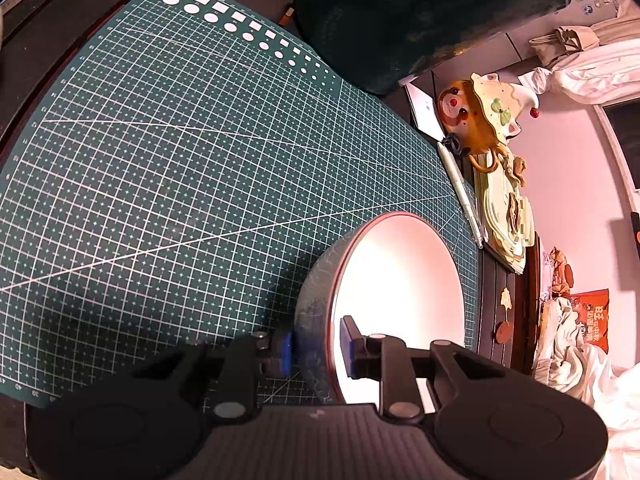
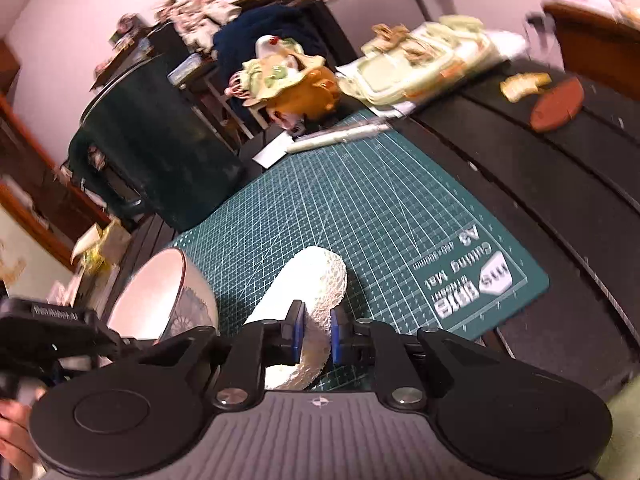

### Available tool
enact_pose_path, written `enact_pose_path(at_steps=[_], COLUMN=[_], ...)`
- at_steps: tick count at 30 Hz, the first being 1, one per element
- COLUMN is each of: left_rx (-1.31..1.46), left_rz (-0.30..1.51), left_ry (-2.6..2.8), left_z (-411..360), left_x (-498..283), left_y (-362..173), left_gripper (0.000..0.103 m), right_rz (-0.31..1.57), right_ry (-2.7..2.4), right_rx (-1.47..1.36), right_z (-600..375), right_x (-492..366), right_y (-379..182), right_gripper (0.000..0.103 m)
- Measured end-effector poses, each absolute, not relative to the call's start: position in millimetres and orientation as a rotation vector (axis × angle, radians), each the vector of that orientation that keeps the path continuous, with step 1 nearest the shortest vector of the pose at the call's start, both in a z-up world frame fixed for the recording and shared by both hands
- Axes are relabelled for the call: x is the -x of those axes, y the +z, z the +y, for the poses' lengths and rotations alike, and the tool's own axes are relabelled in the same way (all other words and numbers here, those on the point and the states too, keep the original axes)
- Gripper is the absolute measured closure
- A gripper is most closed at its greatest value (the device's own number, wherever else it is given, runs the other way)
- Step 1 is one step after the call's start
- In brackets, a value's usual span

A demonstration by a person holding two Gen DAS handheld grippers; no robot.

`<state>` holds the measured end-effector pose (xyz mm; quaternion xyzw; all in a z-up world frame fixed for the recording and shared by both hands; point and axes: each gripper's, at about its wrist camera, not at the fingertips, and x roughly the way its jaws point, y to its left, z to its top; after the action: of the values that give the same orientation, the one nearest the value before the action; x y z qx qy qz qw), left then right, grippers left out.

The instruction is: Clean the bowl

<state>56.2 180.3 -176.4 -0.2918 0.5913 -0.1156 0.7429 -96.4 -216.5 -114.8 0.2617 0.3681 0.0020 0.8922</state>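
A bowl (image 1: 400, 280) with a white inside, a red rim and a patterned grey outside is tipped on its side above the green cutting mat (image 1: 180, 140). My left gripper (image 1: 316, 350) is shut on the bowl's wall, one pad outside and one inside. The right wrist view shows the same bowl (image 2: 160, 300) at the lower left, held by the left gripper (image 2: 116, 340). A white textured sponge (image 2: 308, 300) is pinched in my right gripper (image 2: 316, 336), to the right of the bowl and apart from it.
A large dark green pot (image 1: 420, 16) stands beyond the mat. A doll with a cream hat (image 1: 484, 116), a pale pen (image 1: 464, 196) and stacked cream trays (image 1: 508, 216) lie at the mat's edge. White cloth (image 1: 580, 380) is heaped beyond the dark table (image 2: 560, 184). A hand (image 2: 16, 432) shows at the lower left.
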Motion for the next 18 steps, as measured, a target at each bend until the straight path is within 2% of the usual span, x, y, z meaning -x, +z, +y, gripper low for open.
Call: enact_pose_path(at_steps=[5,13,18], left_rx=[0.64,0.641,0.643], left_rz=[1.293,1.292,1.294], left_ry=[-0.251,-0.25,-0.25], left_z=[175.1,180.2,179.4], left_x=[-60.2,-63.9,-64.3], left_y=[-181.2,-184.8,-184.3], left_gripper=[0.08,0.08,0.08], right_rz=[0.728,0.723,0.716], right_ry=[-0.032,-0.042,0.001], right_rx=[-0.441,-0.396,-0.646], right_z=[-200.9,-196.4,-217.3], right_x=[100.3,100.0,99.9], right_y=[-111.7,-111.4,-106.3], right_gripper=[0.088,0.092,0.094])
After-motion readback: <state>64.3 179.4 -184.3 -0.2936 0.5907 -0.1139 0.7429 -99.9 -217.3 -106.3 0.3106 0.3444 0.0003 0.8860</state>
